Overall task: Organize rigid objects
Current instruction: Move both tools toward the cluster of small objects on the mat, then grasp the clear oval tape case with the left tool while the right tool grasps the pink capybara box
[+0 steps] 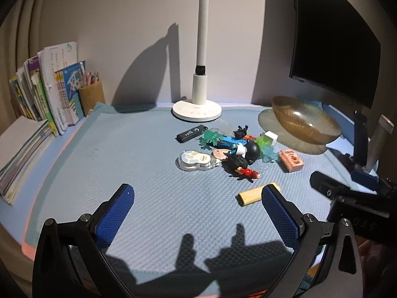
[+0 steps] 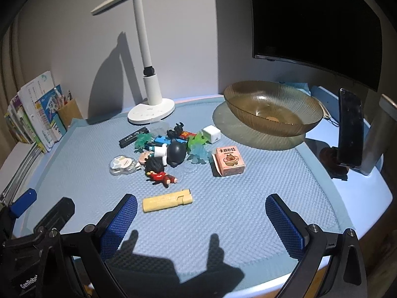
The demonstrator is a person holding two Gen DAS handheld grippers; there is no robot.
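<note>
**Rigid objects still loose on the mat, bowl unfilled**

Rigid objects lie in a tight cluster at mid-mat, toward 12 o'clock from our right gripper [image 2: 201, 208]. We count a yellow highlighter [image 2: 167, 200] nearest us, a pink box [image 2: 229, 161] at about 1 o'clock, a red-clad figurine [image 2: 158, 171], a dark-headed figurine [image 2: 173, 152], a white cube charger [image 2: 211, 134], a black USB stick [image 2: 134, 137], green and blue plastic plants [image 2: 198, 149] and a clear correction-tape case [image 2: 122, 165]. Several of these touch or overlap one another.

Step in hand, as we judge it: the start of sorting, nothing picked. Our left gripper [image 1: 198, 208] hovers over bare mat with fingers spread wide and nothing between them; the right gripper is likewise spread and empty, with the highlighter just ahead of its left finger.

Containers: the amber glass bowl [image 2: 248, 92] sits at 1 o'clock, well apart from the cluster. We see no sorted item inside, only a pale patch at its bottom that we cannot identify. A brown pen holder [image 1: 91, 95] at 10 o'clock in the left view holds pencils.

Next move, our judgement: the highlighter stands alone, so it is the easiest first pick; the right gripper needs to shift toward 11 o'clock, straddle its short axis and descend.
</note>
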